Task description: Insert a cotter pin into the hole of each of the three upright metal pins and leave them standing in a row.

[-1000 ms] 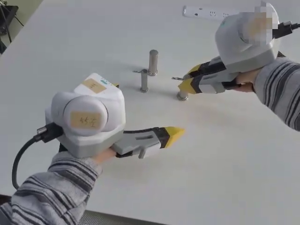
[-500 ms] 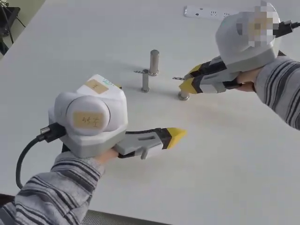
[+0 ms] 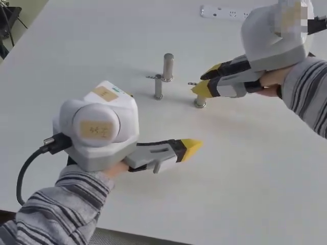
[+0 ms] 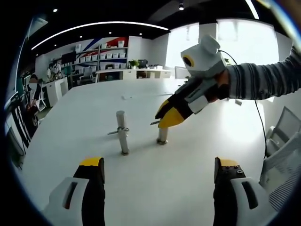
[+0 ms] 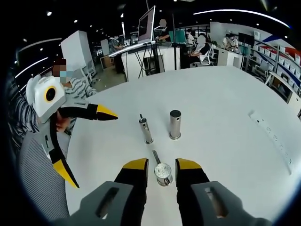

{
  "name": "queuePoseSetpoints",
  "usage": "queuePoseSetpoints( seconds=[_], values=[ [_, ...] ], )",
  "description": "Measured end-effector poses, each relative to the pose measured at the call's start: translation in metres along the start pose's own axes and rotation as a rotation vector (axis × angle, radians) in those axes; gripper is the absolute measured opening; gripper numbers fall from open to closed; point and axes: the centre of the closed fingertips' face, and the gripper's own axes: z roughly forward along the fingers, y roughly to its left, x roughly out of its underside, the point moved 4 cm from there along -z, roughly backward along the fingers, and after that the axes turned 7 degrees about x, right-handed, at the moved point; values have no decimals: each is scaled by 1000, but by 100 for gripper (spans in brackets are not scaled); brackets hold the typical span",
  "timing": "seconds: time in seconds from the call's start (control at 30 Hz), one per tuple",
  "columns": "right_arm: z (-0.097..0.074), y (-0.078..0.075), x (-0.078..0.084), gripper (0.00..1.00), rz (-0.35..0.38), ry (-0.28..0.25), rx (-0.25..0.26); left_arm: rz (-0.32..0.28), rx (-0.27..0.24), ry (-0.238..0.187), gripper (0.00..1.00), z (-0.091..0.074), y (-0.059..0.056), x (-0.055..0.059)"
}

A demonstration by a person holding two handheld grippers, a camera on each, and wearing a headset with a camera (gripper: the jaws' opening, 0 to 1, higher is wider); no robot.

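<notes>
R tool released, jaws flanking near pin w/ cotter pin inserted. L tool released, well apart from that pin.

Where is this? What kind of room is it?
Probably a big open office or lab. There is a long white table, shelves stacked with boxes along the far wall, and a monitor on a raised desk with people sitting nearby.

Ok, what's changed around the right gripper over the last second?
The right gripper has lifted slightly above the nearest pin; its jaws stand apart on either side of the pin head. The cotter pin stays through that pin. The left gripper, middle pin and rear pin have not moved.
</notes>
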Motion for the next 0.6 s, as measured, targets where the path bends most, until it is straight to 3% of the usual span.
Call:
queuePoseSetpoints(
  seconds=[0.2, 0.6],
  values=[
    [4, -3, -15, 21, 92, -61, 9, 3, 8, -4, 96, 1, -1, 0],
    [38, -4, -37, 24, 110, -124, 46, -4, 19, -5, 95, 1, -1, -1]
  ],
)
